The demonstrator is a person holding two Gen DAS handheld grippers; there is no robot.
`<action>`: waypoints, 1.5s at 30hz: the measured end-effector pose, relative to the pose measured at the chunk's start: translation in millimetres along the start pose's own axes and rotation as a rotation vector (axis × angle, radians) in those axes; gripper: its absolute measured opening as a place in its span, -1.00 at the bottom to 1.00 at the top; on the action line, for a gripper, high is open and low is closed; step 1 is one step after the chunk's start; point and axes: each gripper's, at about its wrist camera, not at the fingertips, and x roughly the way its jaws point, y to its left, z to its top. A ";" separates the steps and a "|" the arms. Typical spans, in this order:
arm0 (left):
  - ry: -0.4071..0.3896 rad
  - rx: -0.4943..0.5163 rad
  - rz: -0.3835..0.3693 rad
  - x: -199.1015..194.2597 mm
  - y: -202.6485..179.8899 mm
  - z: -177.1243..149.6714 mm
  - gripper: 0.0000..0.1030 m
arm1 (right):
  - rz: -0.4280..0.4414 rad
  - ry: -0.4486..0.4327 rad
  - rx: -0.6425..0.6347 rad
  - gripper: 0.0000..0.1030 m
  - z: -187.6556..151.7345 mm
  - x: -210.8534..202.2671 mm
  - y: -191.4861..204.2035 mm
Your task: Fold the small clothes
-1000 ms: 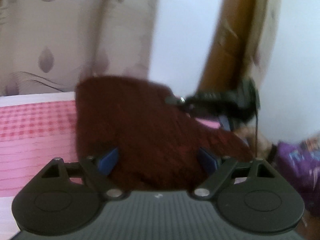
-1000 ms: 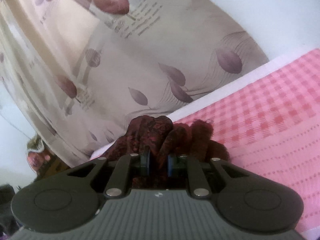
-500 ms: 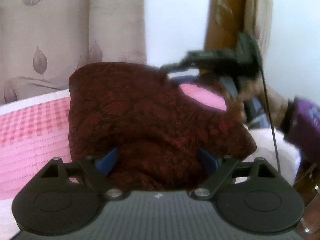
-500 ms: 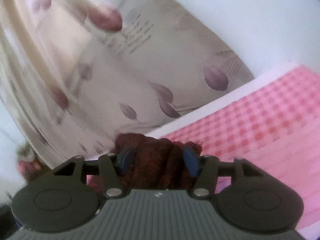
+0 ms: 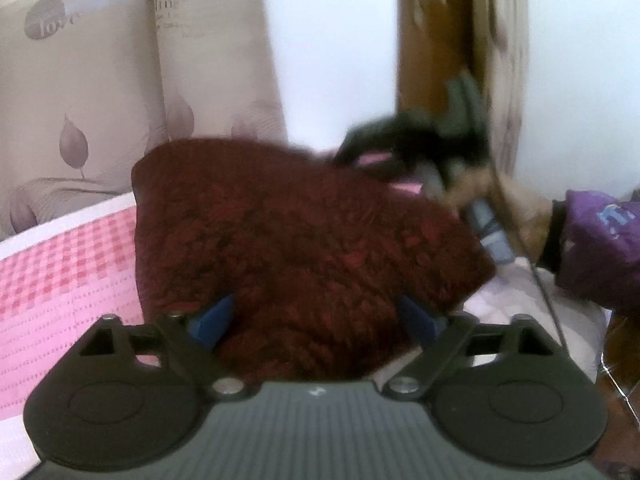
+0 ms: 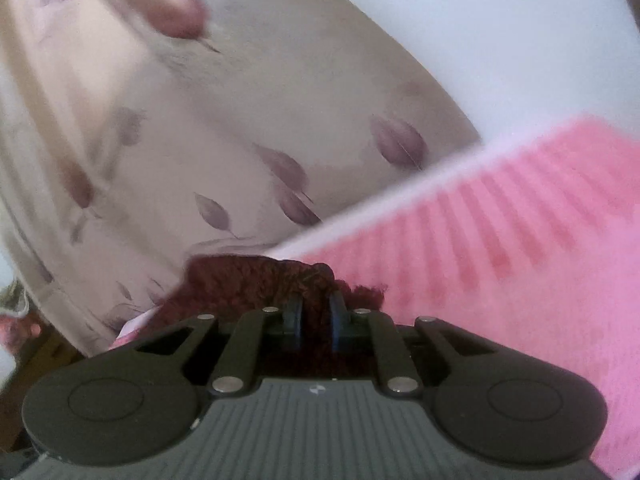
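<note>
A: What are the left gripper's fingers doing?

B: They are spread wide apart, with blue pads at both sides. A dark red fuzzy cloth fills the gap between them and extends ahead of the tips. Whether the pads touch it is unclear.

A: And the right gripper?

B: Its fingers are drawn close together, pinching a fold of the same cloth. The fabric bunches up just past the tips.

A: What lies beyond the cloth?

B: In the left view, a pink checked bedsheet sits to the left of the fingers. Ahead and to the right, the other gripper appears blurred at the cloth's far edge, held by a hand with a purple sleeve. In the right view the sheet runs to the right of the fingers. A beige curtain with purple leaves hangs behind, blurred.
</note>
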 end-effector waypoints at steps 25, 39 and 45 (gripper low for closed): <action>-0.052 0.076 0.037 -32.7 7.9 -33.2 0.87 | -0.034 0.112 -0.601 -0.51 -91.2 -75.1 100.3; -0.090 -0.082 0.019 -61.7 27.0 -28.3 0.87 | -0.089 0.008 -0.779 -0.48 -113.3 -118.6 144.8; -0.061 -0.221 0.051 -63.6 44.8 -11.3 0.87 | -0.191 0.121 -0.715 -0.50 -123.4 -98.9 118.1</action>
